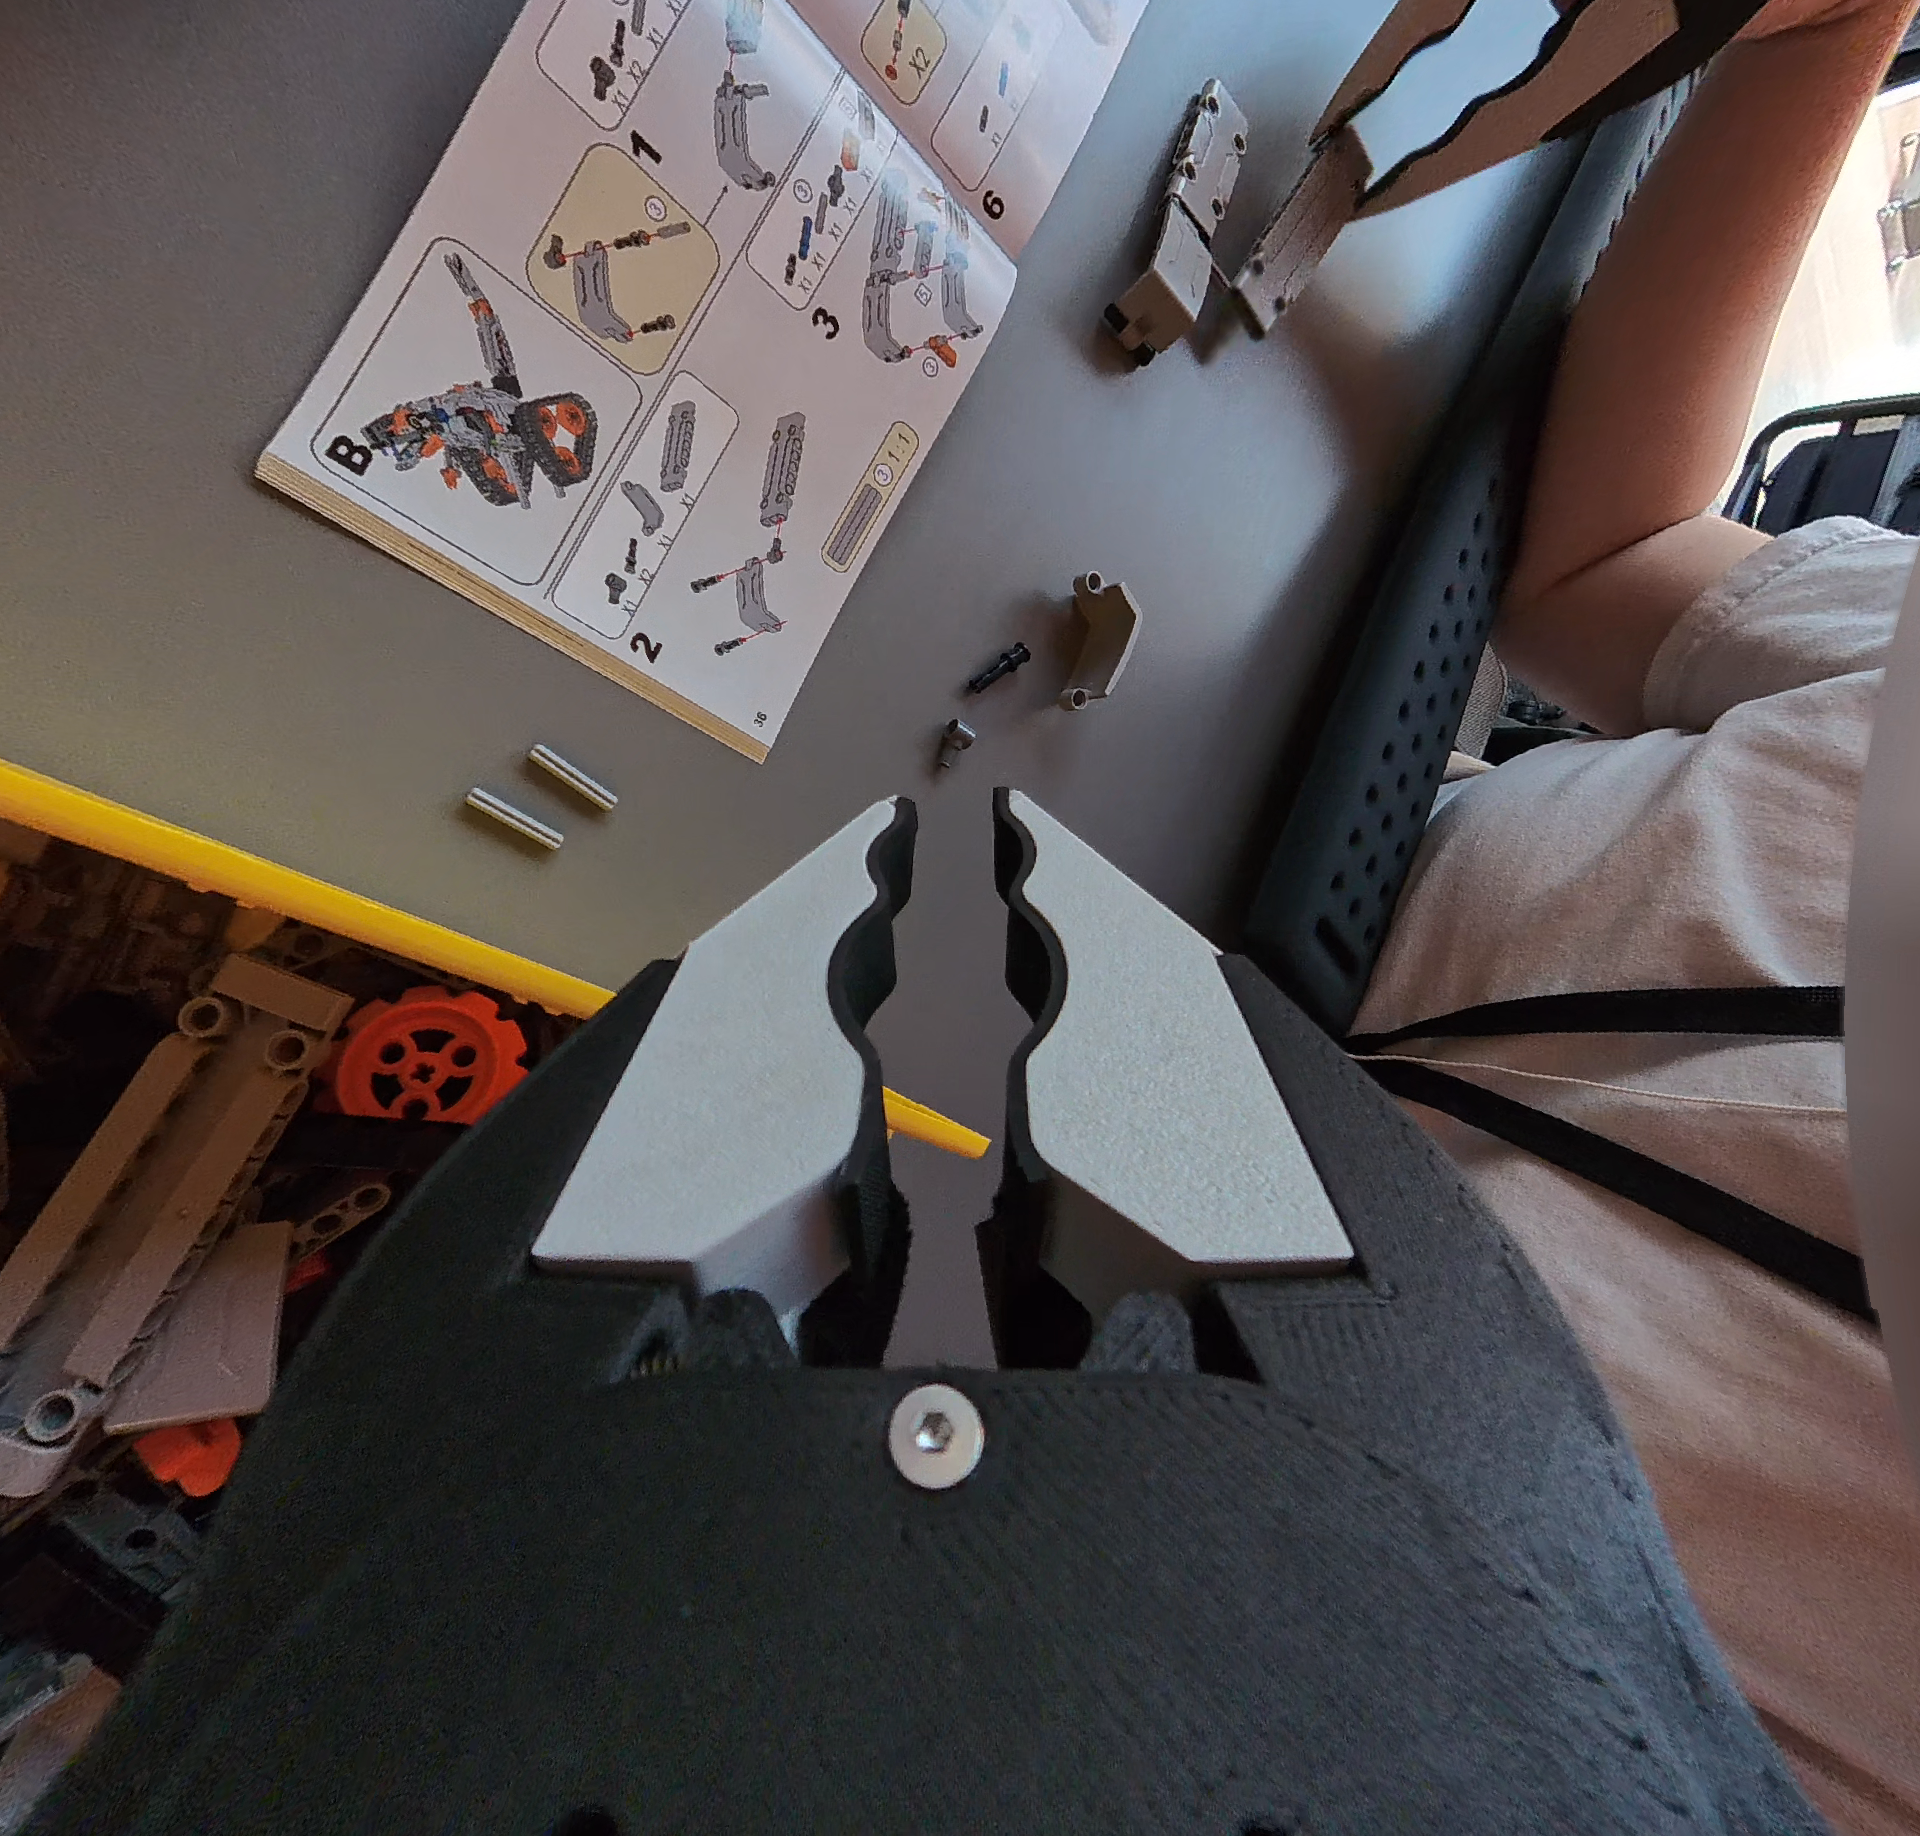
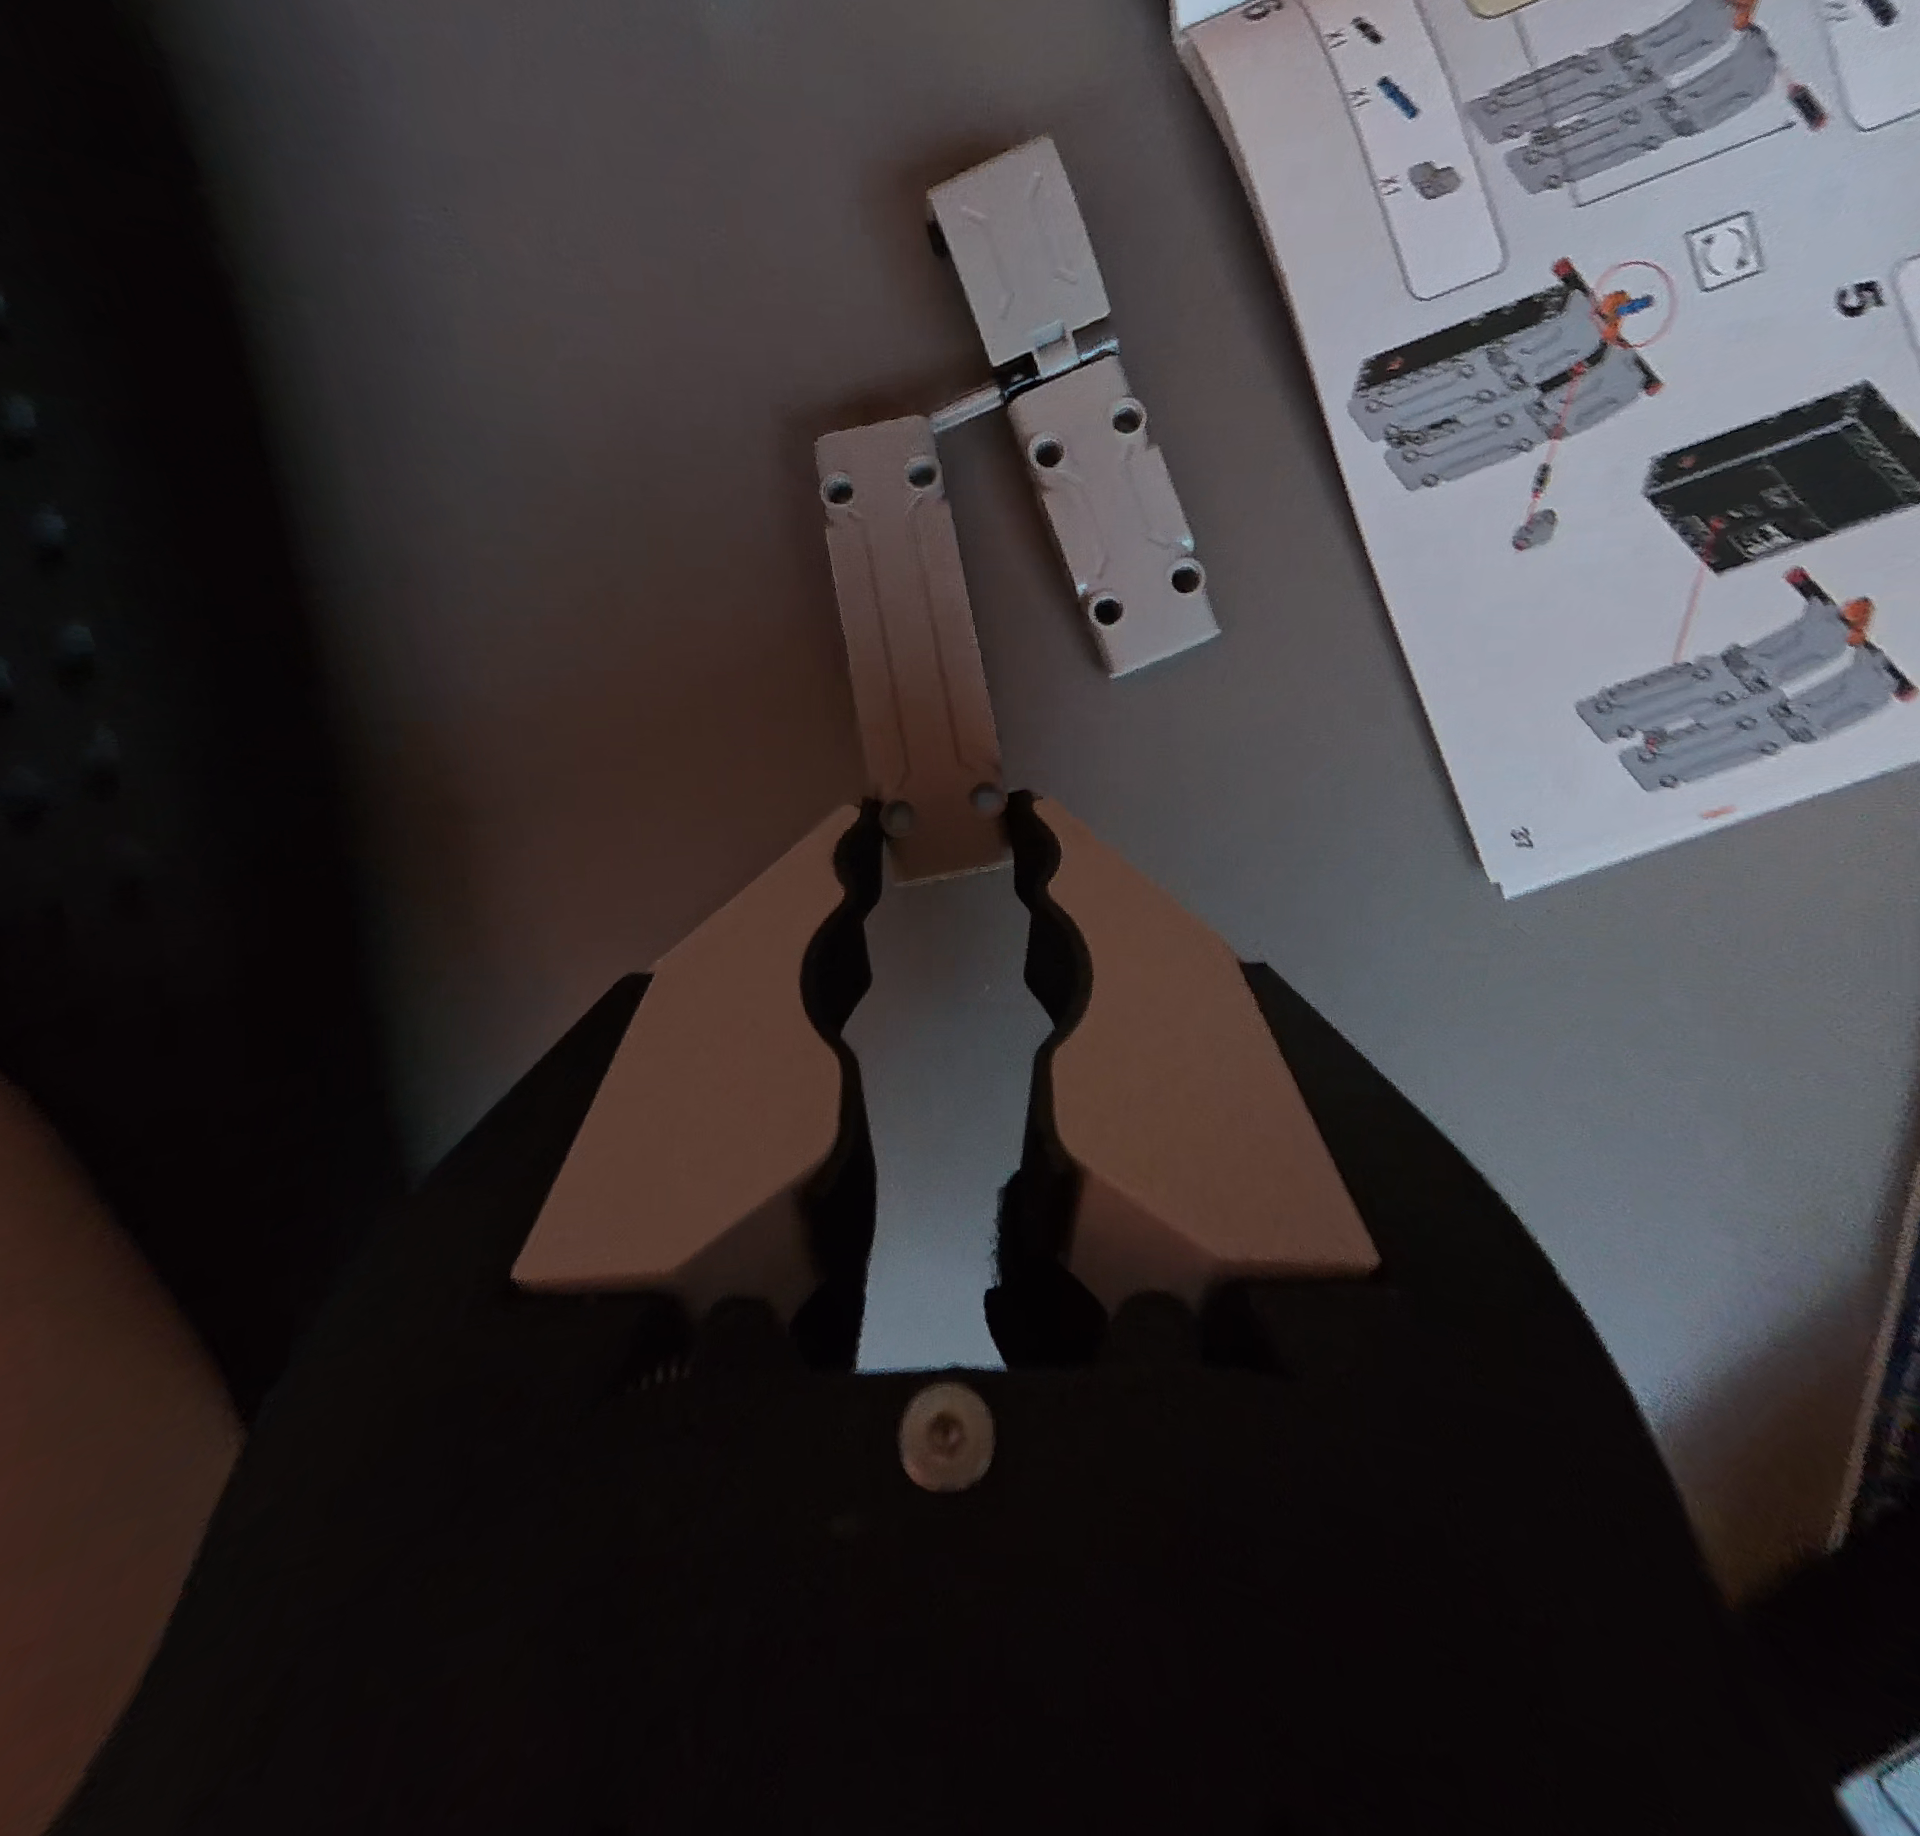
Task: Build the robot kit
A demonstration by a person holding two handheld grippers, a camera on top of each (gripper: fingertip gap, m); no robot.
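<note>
My left gripper [image 1: 953, 799] hovers low over the grey table, its jaws a little apart and empty. Just past its tips lie a small grey connector [image 1: 956, 740], a black pin [image 1: 1000, 666] and a curved grey panel [image 1: 1101, 643]. Two grey axles [image 1: 540, 797] lie to the left. My right gripper [image 2: 943, 810] is shut on the near end of a long grey panel [image 2: 904, 633], which touches a short rod at a two-panel grey assembly [image 2: 1101, 498]. The left wrist view shows that gripper [image 1: 1340, 155], the panel [image 1: 1294, 248] and the assembly [image 1: 1184, 228] at the top right.
An open instruction booklet [image 1: 644, 311] lies on the table, also in the right wrist view [image 2: 1621, 384]. A yellow-rimmed bin [image 1: 312, 893] of grey and orange parts sits at the left. A black perforated strip [image 1: 1403, 643] runs along the table edge beside a person's arm and lap. Some 35 cm of space lies between my two pairs of fingers. My right tips are about 25 cm from the small grey connector [image 1: 956, 740], my left tips only 12 cm.
</note>
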